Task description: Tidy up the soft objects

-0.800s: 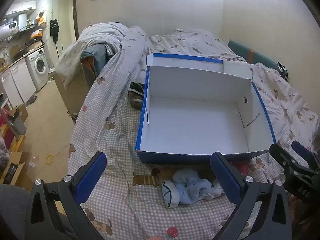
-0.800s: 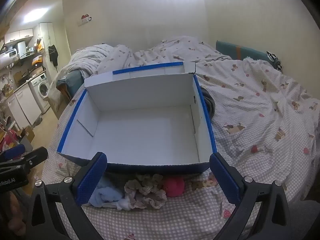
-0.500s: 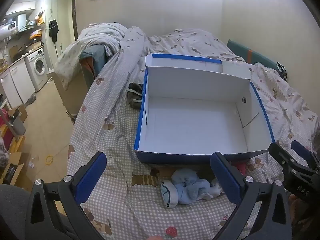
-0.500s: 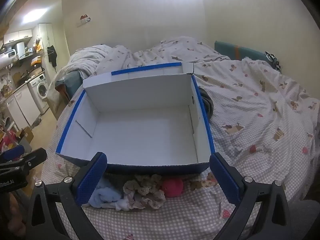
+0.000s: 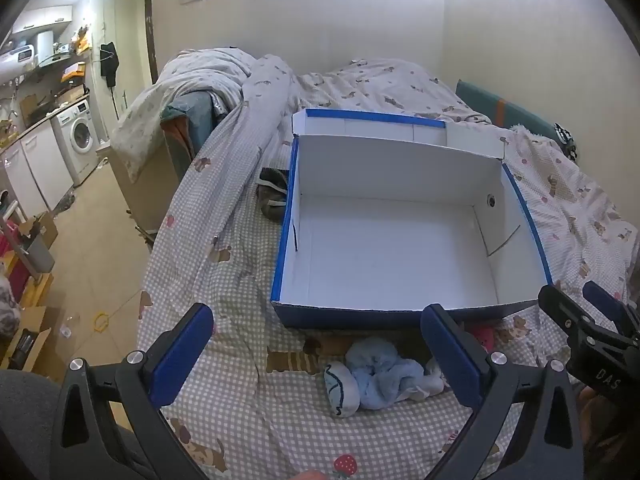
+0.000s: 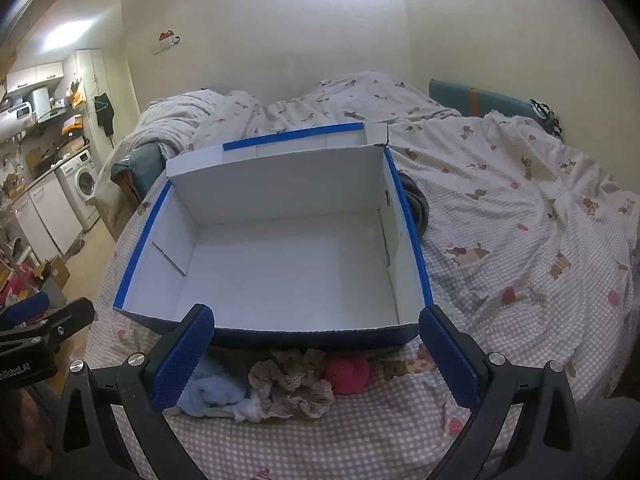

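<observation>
Socks point(image 5: 378, 376) lie before box point(image 5: 400, 316); gripper point(image 5: 600, 344) reads "DAS".

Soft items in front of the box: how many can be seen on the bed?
3, in a row beside the box's near wall: a light blue cloth on the left, a beige lace scrunchie in the middle, a pink ball on the right. The cloth bundle may hide more pieces.

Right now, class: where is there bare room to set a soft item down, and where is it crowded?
Free: the white floor of the box, bare between its four walls. Crowded: the bedsheet strip before its near wall, holding the blue cloth, frilly scrunchie and pink ball.
</observation>
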`<action>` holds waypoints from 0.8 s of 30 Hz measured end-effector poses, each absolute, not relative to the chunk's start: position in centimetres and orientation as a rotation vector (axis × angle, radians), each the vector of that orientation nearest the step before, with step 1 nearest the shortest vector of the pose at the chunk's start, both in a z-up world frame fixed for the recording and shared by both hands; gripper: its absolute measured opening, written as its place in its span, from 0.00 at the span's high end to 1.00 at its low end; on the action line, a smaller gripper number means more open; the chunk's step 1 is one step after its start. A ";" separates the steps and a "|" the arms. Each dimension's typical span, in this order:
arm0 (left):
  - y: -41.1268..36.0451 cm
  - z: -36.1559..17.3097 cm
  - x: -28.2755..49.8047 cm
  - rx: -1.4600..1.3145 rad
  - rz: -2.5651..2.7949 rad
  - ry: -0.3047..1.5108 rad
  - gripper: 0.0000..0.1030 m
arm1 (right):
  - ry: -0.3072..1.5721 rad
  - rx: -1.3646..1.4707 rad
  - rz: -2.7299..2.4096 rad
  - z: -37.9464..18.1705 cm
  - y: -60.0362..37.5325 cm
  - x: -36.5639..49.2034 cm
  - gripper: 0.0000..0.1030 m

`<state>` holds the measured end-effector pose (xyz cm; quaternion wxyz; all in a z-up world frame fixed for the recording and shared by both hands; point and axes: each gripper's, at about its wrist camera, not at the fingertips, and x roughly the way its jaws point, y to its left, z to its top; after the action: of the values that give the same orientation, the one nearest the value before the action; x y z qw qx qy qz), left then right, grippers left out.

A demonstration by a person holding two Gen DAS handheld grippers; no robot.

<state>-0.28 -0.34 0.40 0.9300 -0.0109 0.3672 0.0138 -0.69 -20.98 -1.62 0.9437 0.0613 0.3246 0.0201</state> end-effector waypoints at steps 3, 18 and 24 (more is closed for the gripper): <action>-0.2 0.4 -0.3 -0.026 0.026 0.755 0.00 | 0.666 0.129 0.040 -1.8 -20.9 -0.5 0.00; -0.1 0.3 -0.2 -0.025 0.027 0.757 0.00 | 0.665 0.137 0.038 -1.8 -20.9 -0.6 0.00; -0.2 0.3 -0.2 -0.024 0.028 0.756 0.00 | 0.666 0.136 0.039 -1.8 -20.9 -0.5 0.00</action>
<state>-0.24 -0.15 0.32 0.9293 -0.0117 0.3689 0.0136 -0.54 -20.91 -1.78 0.9426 0.0667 0.3266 0.0191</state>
